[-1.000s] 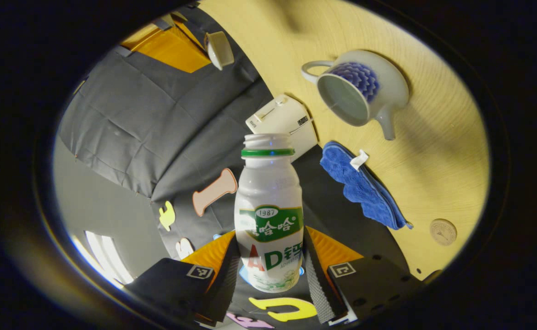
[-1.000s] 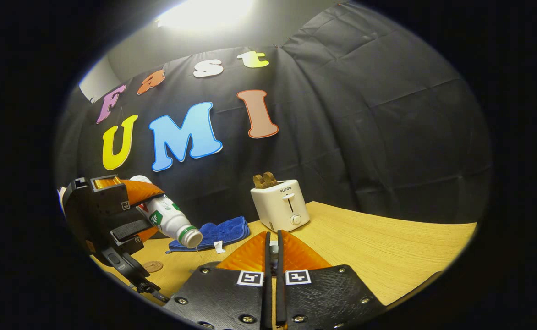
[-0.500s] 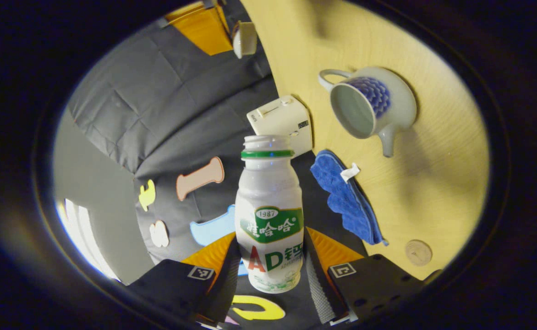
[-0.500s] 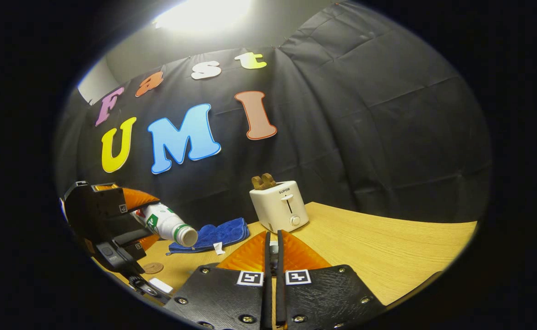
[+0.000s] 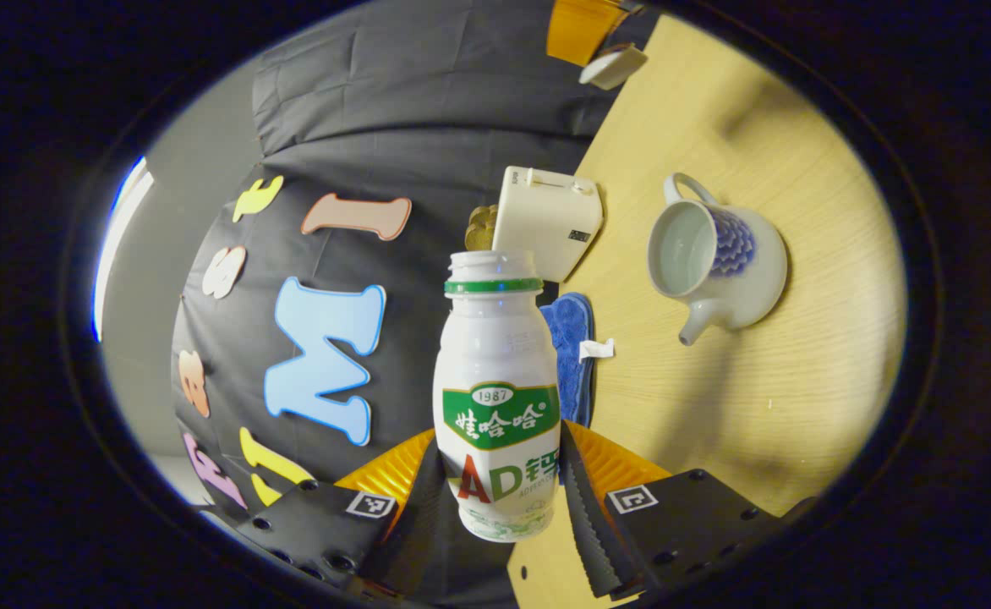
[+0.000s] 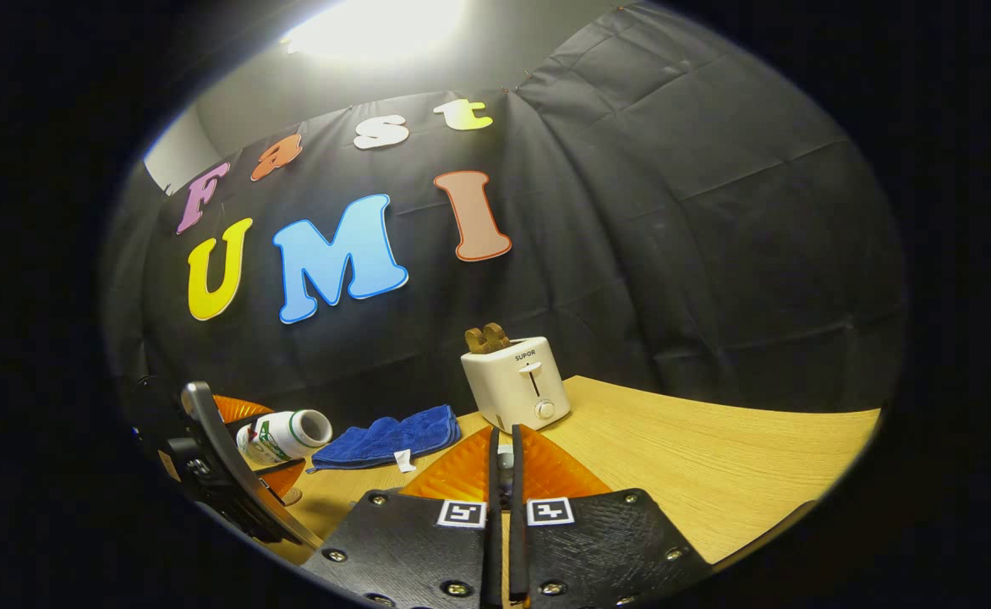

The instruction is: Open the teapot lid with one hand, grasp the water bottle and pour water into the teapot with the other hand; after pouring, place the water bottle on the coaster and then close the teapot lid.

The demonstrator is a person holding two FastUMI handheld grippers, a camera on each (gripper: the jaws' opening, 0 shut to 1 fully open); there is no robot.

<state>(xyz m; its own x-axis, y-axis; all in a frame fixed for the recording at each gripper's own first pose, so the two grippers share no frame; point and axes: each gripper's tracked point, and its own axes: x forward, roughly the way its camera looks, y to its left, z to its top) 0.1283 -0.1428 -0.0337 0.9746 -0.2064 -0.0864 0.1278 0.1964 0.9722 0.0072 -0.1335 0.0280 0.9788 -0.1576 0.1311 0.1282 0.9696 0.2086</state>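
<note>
Two fingers of our left gripper [image 5: 502, 499] clamp the bottle [image 5: 497, 397], tipped sideways near the open teapot [image 5: 715, 264] on the surface [image 5: 715, 406]. We should level it upright before seeking the coaster. Our right gripper [image 6: 502, 474] pinches the lid [image 5: 613, 66], its fingers narrow.

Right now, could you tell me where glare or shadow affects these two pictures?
Right gripper view: an overhead light blows out the top edge. Left gripper view: the teapot casts a soft shadow on the table; the water bottle is sharp and evenly lit.
</note>
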